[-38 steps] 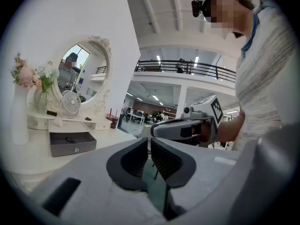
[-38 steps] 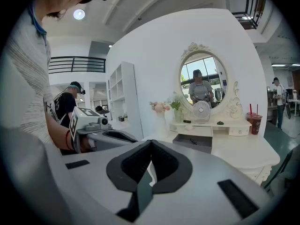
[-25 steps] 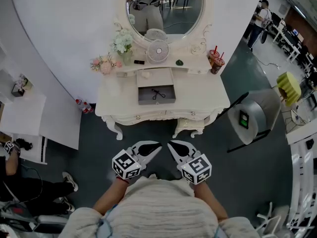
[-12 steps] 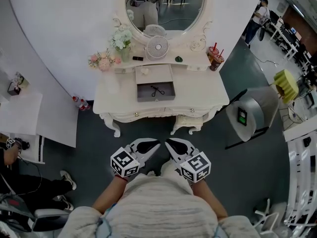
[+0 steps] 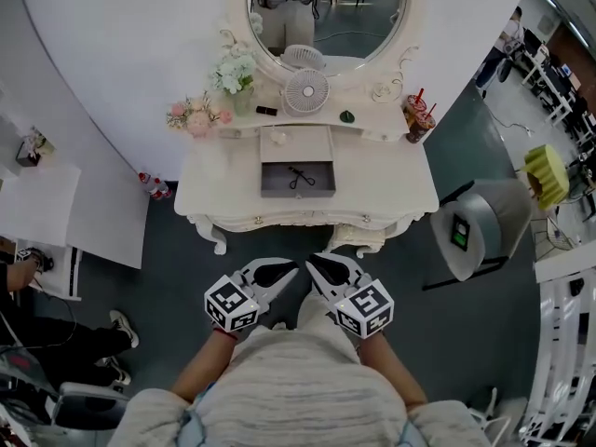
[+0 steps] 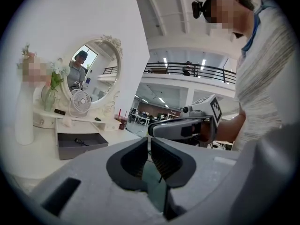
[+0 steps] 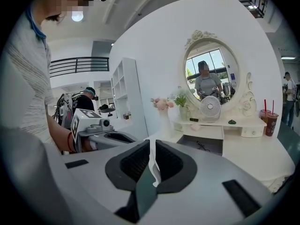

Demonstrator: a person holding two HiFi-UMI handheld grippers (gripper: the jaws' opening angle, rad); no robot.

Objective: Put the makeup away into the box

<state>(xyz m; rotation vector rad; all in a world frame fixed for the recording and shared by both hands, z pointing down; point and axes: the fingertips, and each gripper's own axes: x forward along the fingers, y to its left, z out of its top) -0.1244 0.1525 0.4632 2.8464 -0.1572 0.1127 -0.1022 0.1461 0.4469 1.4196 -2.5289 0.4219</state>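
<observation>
A grey open box (image 5: 297, 179) sits on the white vanity table (image 5: 391, 194), with a thin black item (image 5: 299, 176) inside. On the shelf behind lie a small black item (image 5: 266, 111) and a dark green one (image 5: 346, 116); a pale item (image 5: 277, 139) rests just behind the box. My left gripper (image 5: 287, 272) and right gripper (image 5: 317, 264) hang side by side near my chest, well short of the table, both shut and empty. The box also shows in the left gripper view (image 6: 79, 144) and the right gripper view (image 7: 201, 144).
A white fan (image 5: 306, 91), flowers (image 5: 233, 71) and two drink cups (image 5: 415, 115) stand on the shelf under the oval mirror (image 5: 321, 7). A grey machine (image 5: 475, 226) stands right of the table, a white shelf unit (image 5: 47, 212) to the left.
The vanity has drifted slightly to the right in the head view as the person shifts. Both grippers stay shut, side by side at the chest.
</observation>
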